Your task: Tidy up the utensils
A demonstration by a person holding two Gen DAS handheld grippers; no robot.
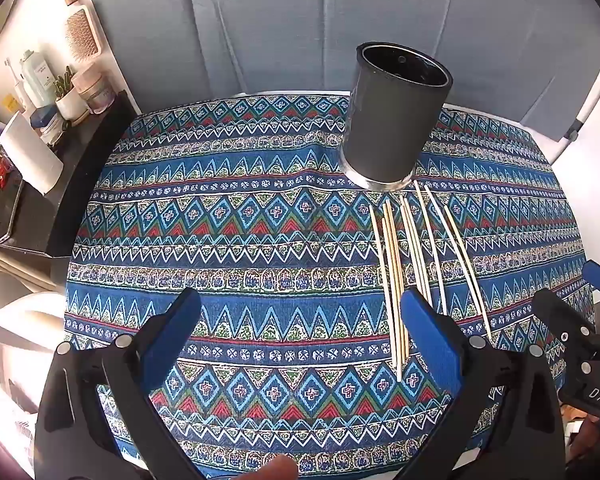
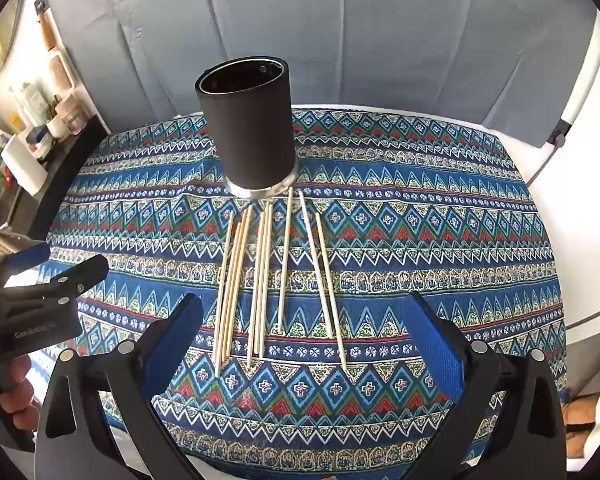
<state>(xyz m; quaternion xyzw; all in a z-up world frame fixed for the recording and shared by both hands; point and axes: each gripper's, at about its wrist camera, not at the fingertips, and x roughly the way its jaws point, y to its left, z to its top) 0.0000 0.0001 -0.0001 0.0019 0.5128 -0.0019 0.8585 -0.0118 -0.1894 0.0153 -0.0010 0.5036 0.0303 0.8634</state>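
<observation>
Nothing is sorted yet: all chopsticks [image 2: 260, 280] lie ahead of the right gripper [image 2: 304, 332], before the empty holder [image 2: 248, 128]. Both grippers, also left gripper [image 1: 300, 328], are wide apart.

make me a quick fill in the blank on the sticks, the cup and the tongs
1. The black cup stands ____ on the patterned cloth.
2. The sticks lie on the cloth, ____ the cup.
3. Both the left tongs and the right tongs are ____.
4. Inside, the cup holds ____ sticks.

Missing words: upright; outside; open; no
</observation>
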